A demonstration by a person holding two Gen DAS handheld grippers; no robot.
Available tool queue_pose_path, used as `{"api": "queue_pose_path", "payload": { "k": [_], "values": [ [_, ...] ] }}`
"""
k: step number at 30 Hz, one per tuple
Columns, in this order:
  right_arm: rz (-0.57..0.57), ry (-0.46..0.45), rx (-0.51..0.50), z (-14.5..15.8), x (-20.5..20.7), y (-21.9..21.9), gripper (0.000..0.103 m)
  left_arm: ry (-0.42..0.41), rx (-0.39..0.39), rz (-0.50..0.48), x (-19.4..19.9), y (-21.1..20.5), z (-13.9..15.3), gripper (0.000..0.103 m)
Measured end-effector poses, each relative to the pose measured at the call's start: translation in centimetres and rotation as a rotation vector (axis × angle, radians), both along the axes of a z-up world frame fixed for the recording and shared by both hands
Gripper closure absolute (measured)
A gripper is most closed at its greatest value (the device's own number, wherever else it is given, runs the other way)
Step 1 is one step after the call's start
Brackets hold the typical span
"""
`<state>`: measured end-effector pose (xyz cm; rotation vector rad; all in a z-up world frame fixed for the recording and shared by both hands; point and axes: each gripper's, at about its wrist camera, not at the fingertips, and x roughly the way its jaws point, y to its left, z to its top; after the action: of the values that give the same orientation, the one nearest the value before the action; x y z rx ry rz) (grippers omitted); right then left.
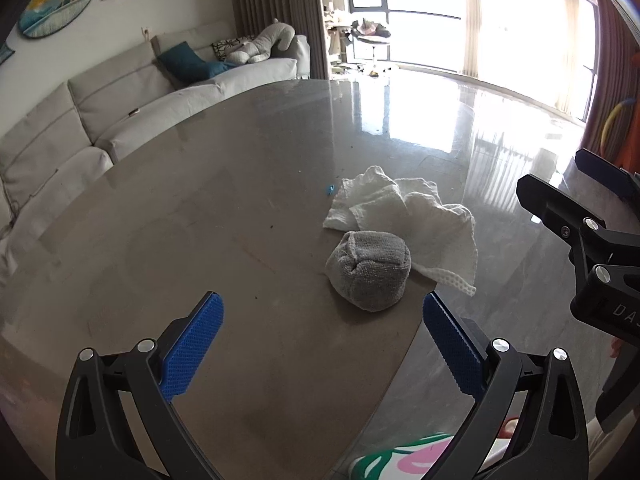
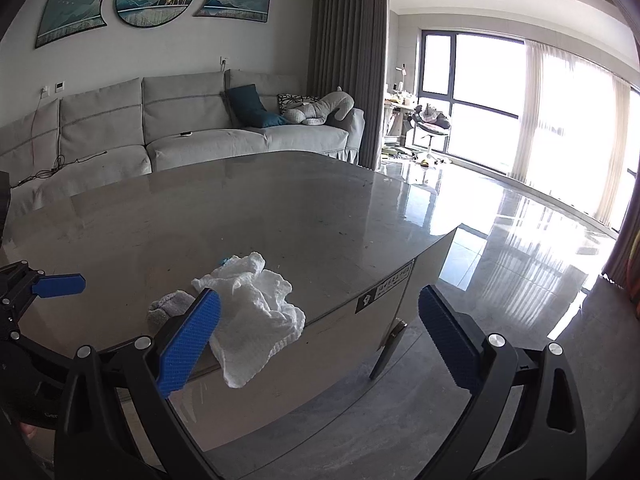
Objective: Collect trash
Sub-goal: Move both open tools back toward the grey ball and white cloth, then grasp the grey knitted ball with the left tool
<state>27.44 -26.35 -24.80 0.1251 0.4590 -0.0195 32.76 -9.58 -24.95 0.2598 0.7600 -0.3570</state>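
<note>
A crumpled white paper towel [image 1: 404, 216] lies near the table's right edge and hangs partly over it in the right wrist view [image 2: 256, 316]. A balled grey cloth [image 1: 368, 270] sits against it, also visible in the right wrist view [image 2: 170, 306]. A small blue scrap [image 1: 330, 189] lies just beyond. My left gripper [image 1: 322, 340] is open and empty, just short of the grey ball. My right gripper [image 2: 318, 336] is open and empty, off the table corner, its left finger [image 2: 192, 340] in front of the towel.
The grey glossy table [image 1: 200, 220] has its near right corner and edge [image 2: 360, 300] close to the towel. A grey sofa [image 2: 180, 128] stands behind. Shiny floor [image 2: 520, 248] spreads right toward bright windows. A colourful object [image 1: 404, 456] lies below the table edge.
</note>
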Motion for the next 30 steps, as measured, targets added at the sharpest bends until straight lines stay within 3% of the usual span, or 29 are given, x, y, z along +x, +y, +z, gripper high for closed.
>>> {"api": "queue_pose_path", "payload": {
  "k": [16, 23, 25, 27, 29, 30],
  "values": [
    [-0.002, 0.009, -0.013, -1.1, 2.1, 0.6, 0.005, 0.101, -0.029, -0.06, 3.4, -2.0, -2.9, 0.006],
    [-0.015, 0.007, 0.0, -1.5, 2.1, 0.1, 0.005, 0.128, -0.025, -0.074, 3.8, -2.4, -3.3, 0.015],
    [-0.018, 0.006, 0.003, -1.6, 2.2, -0.2, 0.005, 0.118, -0.029, -0.079, 3.6, -2.4, -3.2, 0.022],
    [-0.022, 0.006, 0.006, -1.7, 2.2, -0.4, 0.005, 0.11, -0.031, -0.099, 3.3, -2.7, -2.9, 0.053],
    [-0.025, 0.009, 0.008, -1.9, 2.4, -0.7, 0.005, 0.103, -0.02, -0.104, 3.1, -3.1, -2.7, 0.069],
    [-0.025, 0.012, 0.012, -1.9, 2.5, -0.7, 0.005, 0.096, -0.017, -0.101, 3.0, -3.2, -2.6, 0.073]
  ]
}}
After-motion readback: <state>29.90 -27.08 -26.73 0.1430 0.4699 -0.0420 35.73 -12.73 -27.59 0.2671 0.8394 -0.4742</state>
